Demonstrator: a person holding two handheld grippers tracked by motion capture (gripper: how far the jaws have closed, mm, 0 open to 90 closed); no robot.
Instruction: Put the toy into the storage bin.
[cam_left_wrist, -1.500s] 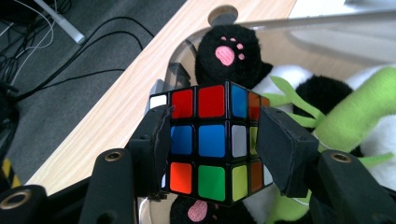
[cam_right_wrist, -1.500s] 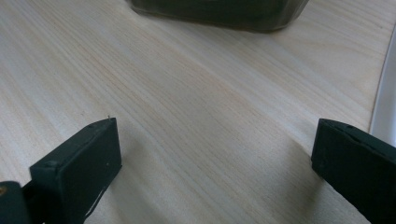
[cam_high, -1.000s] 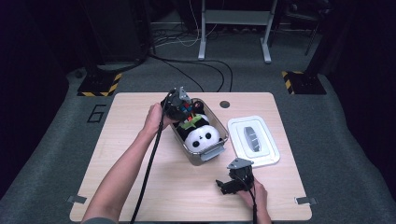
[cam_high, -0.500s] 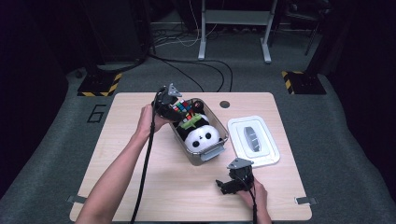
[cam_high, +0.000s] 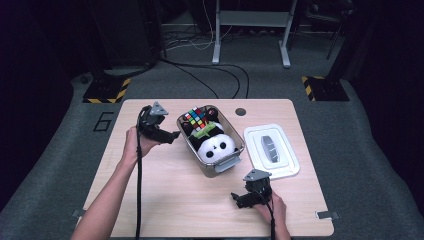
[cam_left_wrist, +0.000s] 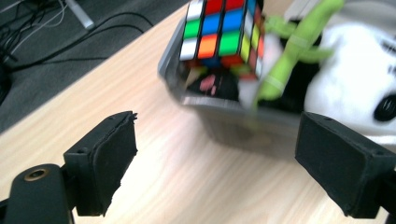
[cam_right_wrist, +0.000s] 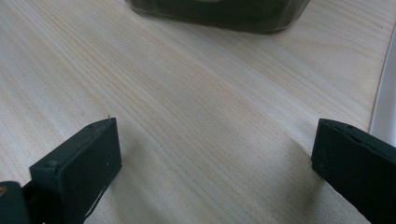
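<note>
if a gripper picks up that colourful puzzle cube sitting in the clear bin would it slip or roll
The multicoloured puzzle cube looks rigid with flat faces, so it probably won't roll. Its glossy stickers may slip a little against the pads. It leans on the black-and-white plush panda in the clear plastic bin, so lifting it might shift the toy.

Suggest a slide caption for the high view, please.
Left claw open beside the clear bin holding a puzzle cube and panda plush; white lid set aside.
</note>
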